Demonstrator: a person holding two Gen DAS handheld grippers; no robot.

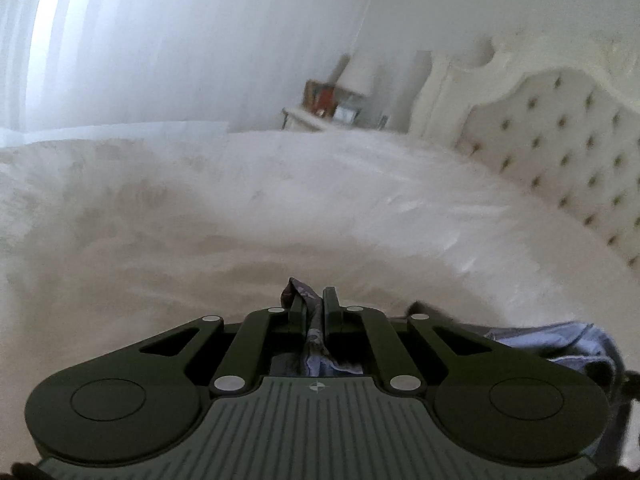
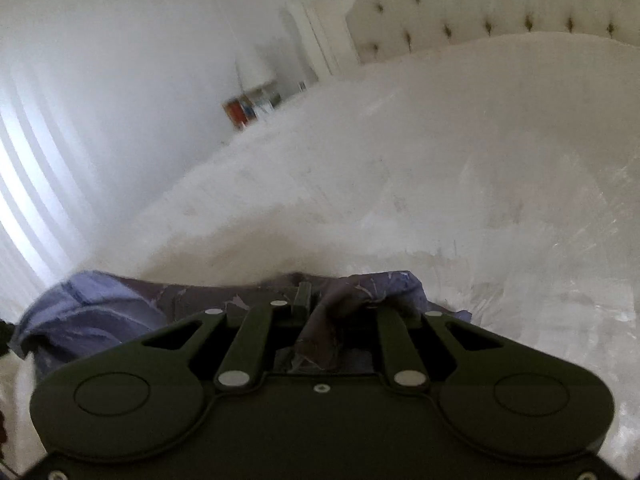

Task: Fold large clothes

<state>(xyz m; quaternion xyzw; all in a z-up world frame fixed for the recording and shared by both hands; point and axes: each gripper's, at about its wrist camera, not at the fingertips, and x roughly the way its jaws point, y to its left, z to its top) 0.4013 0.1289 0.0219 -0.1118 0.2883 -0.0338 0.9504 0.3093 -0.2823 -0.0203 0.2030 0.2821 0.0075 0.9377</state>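
A blue-purple patterned garment (image 1: pixel 576 344) hangs between both grippers above a white bed. My left gripper (image 1: pixel 314 300) is shut on a thin edge of this cloth, which pokes out just past its fingertips. More of the fabric trails off to the right, behind the gripper body. In the right wrist view my right gripper (image 2: pixel 340 300) is shut on a thicker bunch of the same garment (image 2: pixel 92 312). That bunch covers the right finger, and the cloth stretches away to the left.
The white bedspread (image 1: pixel 280 200) fills the ground ahead in both views. A tufted cream headboard (image 1: pixel 560 152) stands to the right. A bedside table (image 1: pixel 316 116) with a lamp and small items is beyond the bed. Pale curtains (image 1: pixel 60 40) hang on the left.
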